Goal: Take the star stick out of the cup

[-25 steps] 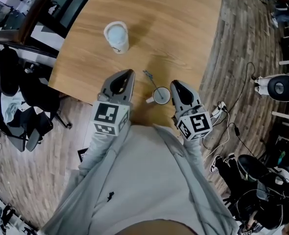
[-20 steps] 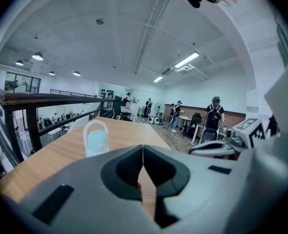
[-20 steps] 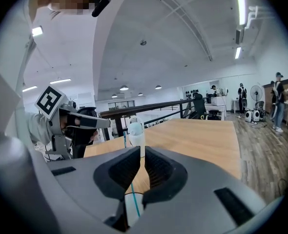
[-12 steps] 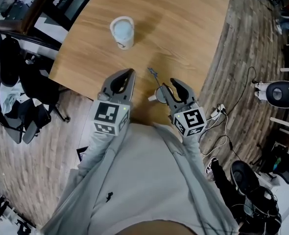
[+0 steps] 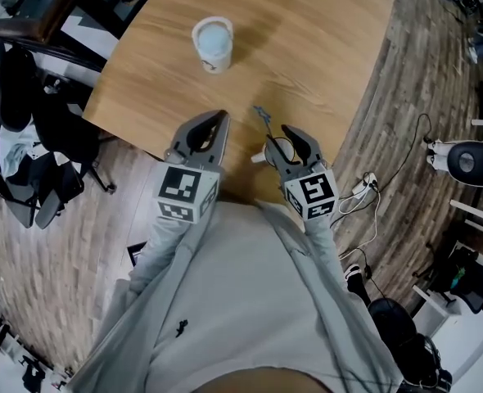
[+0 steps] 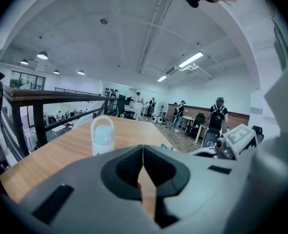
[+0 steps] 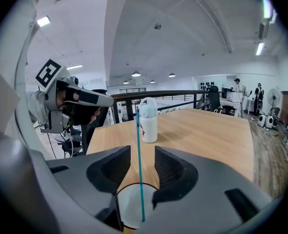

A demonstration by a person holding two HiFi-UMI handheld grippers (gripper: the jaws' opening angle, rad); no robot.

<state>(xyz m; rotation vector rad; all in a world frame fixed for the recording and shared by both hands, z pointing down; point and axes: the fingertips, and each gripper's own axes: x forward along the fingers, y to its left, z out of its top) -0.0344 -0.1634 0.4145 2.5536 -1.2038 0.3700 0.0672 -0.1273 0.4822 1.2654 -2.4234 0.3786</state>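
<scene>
Star stick (image 7: 138,155) standing upright in white cup (image 7: 127,209) at near edge of desk (image 5: 307,47); right hand-held gripper (image 7: 142,162) straddling stick, jaws just opening wide, pads not touching it; left hand-held gripper (image 6: 143,155) hovering just left, jaws closed, empty; white bottle (image 5: 213,43) sitting far left.

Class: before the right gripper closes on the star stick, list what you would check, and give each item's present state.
1. Right gripper open: ok; its jaws have just been opening and stand apart.
2. Star stick between those jaws: ok; the pads are not touching it.
3. Stick standing in the cup: ok.
4. Cup upright on the table: ok.
5. Cup steadied: not ok; the left gripper is shut, empty and off to the side.
6. Bottle clear of the lift: ok; it stands farther along the table.
</scene>
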